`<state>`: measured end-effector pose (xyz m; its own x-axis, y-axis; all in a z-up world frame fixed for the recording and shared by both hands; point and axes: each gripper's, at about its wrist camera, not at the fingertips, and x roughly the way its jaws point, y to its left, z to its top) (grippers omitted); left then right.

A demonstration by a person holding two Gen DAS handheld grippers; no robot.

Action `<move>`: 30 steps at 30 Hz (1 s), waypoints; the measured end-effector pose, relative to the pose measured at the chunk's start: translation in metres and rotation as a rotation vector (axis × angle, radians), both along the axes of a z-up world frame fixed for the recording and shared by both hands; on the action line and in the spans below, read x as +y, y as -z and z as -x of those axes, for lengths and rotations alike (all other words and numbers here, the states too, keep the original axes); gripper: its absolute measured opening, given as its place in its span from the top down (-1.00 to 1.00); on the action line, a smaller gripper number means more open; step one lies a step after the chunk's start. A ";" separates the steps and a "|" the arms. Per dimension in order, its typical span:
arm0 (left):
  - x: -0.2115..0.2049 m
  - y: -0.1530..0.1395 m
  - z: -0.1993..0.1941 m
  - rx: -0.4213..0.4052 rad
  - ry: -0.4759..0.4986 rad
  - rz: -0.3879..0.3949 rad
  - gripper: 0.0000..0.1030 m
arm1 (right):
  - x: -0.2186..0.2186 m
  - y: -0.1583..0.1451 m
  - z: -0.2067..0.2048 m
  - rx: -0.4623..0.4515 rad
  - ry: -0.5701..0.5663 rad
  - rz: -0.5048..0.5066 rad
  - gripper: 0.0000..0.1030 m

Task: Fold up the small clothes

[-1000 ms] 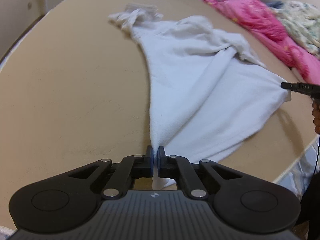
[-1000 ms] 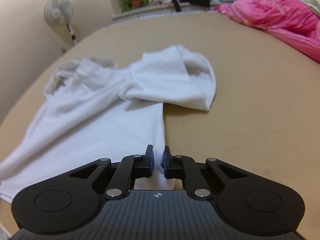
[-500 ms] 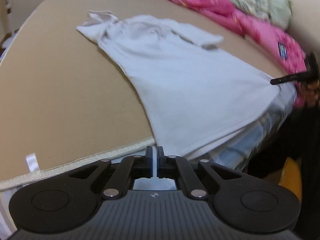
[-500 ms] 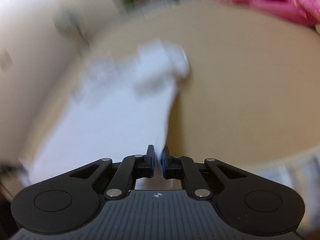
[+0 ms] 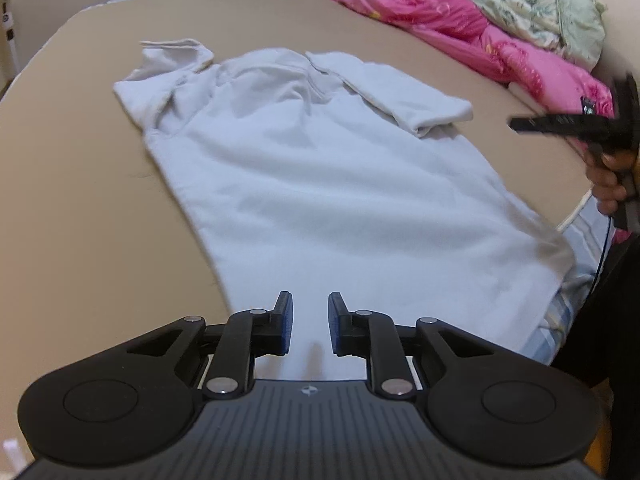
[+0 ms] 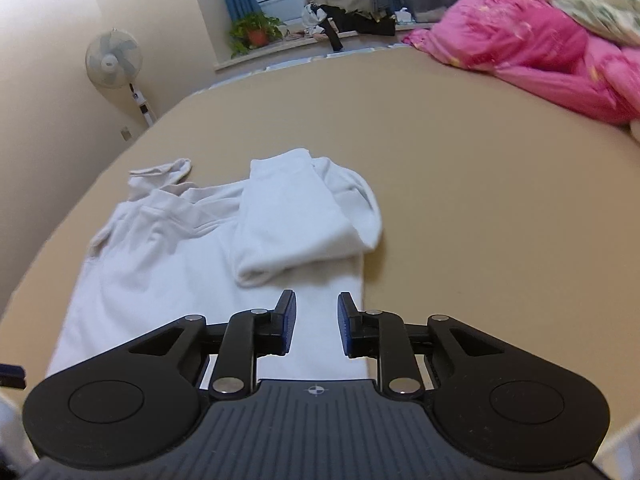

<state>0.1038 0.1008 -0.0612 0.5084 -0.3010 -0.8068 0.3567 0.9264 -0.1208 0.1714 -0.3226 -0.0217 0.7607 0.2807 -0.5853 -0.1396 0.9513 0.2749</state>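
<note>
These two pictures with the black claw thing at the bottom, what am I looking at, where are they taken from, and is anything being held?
Each picture comes from a small wide-angle camera mounted on a hand-held gripper, looking forward along its two fingers. A person holds one gripper in each hand; no robot arm is involved. The left wrist view shows the left gripper at the bottom, and at its right edge the right gripper, held in the person's hand. The right wrist view shows the right gripper close up. A white shirt lies spread on a tan bed cover, one sleeve folded over its body. A pink quilt is bunched at the far side. Both grippers have just been opening: their jaws stand apart above the shirt's hem, so nothing is held.
</note>
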 end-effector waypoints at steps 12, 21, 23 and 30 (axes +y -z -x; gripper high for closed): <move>-0.009 0.047 -0.040 0.143 0.006 -0.100 0.42 | 0.135 0.046 -0.072 -0.186 -0.224 0.343 -0.06; -0.010 0.050 -0.048 0.136 0.040 -0.091 0.40 | 0.116 0.039 -0.111 -0.193 -0.082 0.402 0.94; -0.011 0.050 -0.048 0.132 0.047 -0.094 0.40 | 0.067 0.015 -0.115 -0.230 0.036 0.293 0.95; -0.015 0.050 -0.044 0.115 0.070 -0.113 0.39 | -0.138 0.043 -0.121 -0.048 0.677 0.125 0.94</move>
<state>0.1477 0.0861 -0.1115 0.3920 -0.2369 -0.8890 0.4110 0.9096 -0.0612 0.2928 -0.4604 -0.0646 0.7703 -0.3327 -0.5439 0.4875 0.8572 0.1662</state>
